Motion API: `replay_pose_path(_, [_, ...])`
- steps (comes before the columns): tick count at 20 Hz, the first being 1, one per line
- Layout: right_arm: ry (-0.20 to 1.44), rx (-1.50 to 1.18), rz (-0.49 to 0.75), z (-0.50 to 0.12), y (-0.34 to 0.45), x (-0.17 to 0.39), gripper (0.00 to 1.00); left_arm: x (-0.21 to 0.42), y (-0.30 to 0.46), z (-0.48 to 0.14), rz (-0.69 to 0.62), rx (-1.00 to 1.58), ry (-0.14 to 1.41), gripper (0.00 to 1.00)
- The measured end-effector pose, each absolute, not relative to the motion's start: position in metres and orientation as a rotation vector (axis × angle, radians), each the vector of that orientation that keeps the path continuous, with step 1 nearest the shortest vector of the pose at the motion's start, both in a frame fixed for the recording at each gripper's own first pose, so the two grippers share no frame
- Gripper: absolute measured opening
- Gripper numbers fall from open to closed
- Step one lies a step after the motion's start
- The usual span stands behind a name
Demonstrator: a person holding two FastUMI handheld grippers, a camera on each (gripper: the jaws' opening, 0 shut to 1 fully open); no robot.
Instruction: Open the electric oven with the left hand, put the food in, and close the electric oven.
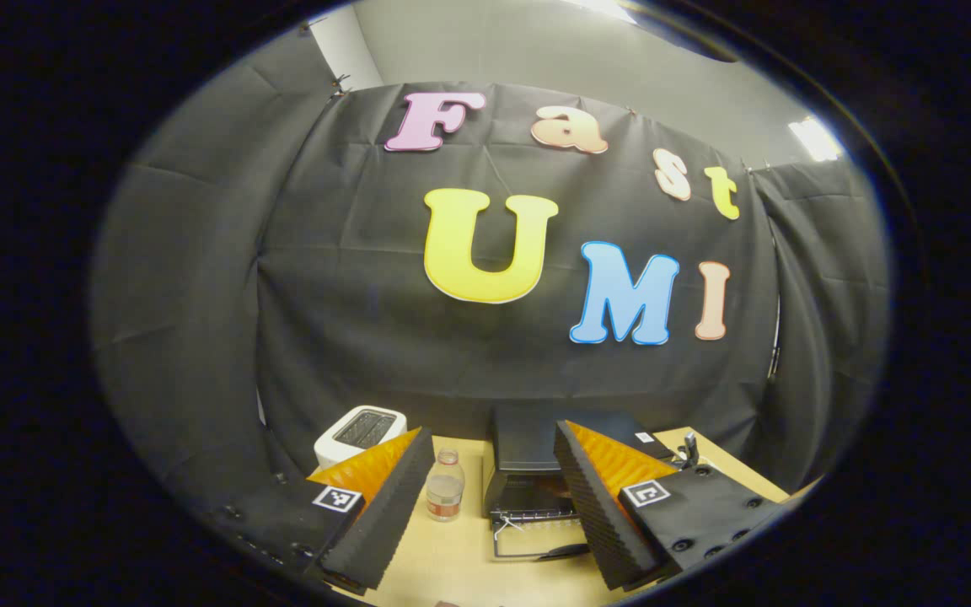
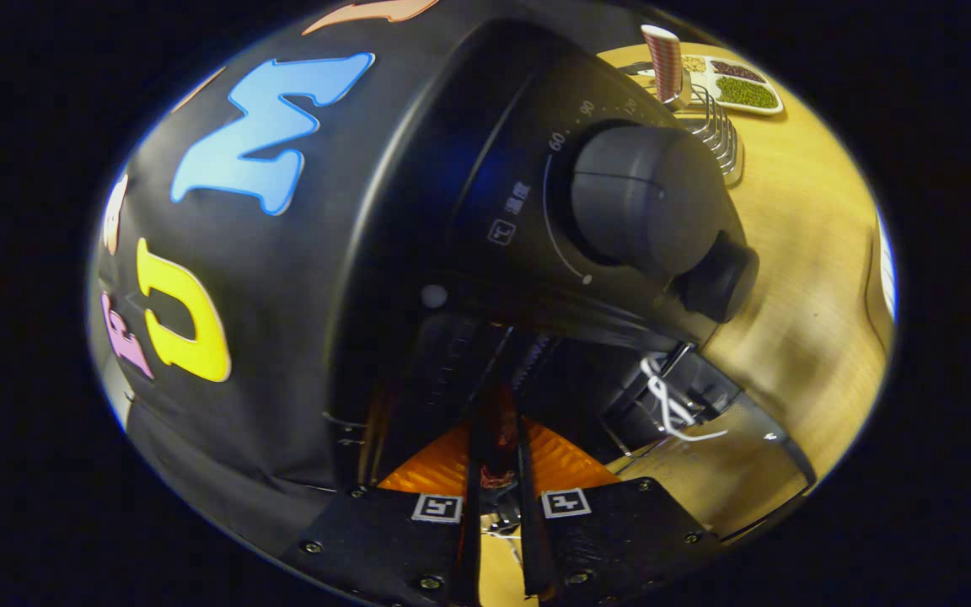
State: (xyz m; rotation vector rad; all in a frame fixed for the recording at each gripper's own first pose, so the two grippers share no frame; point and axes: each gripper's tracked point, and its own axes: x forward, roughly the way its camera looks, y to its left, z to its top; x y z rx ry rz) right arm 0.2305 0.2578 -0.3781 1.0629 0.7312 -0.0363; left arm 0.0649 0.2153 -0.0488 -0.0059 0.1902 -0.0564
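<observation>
Judging from the oven (image 1: 528, 472) whose door (image 1: 536, 539) is already dropped open ahead of the spread, empty left gripper (image 1: 494, 497), opening is done, while the food (image 2: 498, 447) is held clamped in the right gripper (image 2: 498, 438) at the oven's mouth, so placing and closing remain.

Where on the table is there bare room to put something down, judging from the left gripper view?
Bare wood lies in front of the plastic bottle, between the left gripper fingers, short of the open oven door. A second strip runs right of the oven. It is crowded at the back, where toaster, bottle and oven stand in a row.
</observation>
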Motion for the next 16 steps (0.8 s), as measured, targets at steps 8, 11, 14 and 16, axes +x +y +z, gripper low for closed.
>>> replay_pose_path(8, [0.749, 0.748, -0.060, -0.361, 0.220, 0.202, 0.46, 0.075, 0.176, -0.054, -0.112, -0.017, 0.190, 0.96])
replay_pose_path(11, [0.739, 0.662, -0.023, -0.343, 0.209, 0.171, 0.46, 0.077, 0.157, -0.055, -0.126, -0.025, 0.188, 1.00])
replay_pose_path(14, [0.690, 0.577, -0.009, -0.314, 0.186, 0.147, 0.46, 0.078, 0.137, -0.059, -0.143, -0.018, 0.186, 1.00])
replay_pose_path(16, [0.623, 0.488, -0.009, -0.287, 0.165, 0.138, 0.46, 0.081, 0.124, -0.060, -0.147, -0.014, 0.185, 1.00])
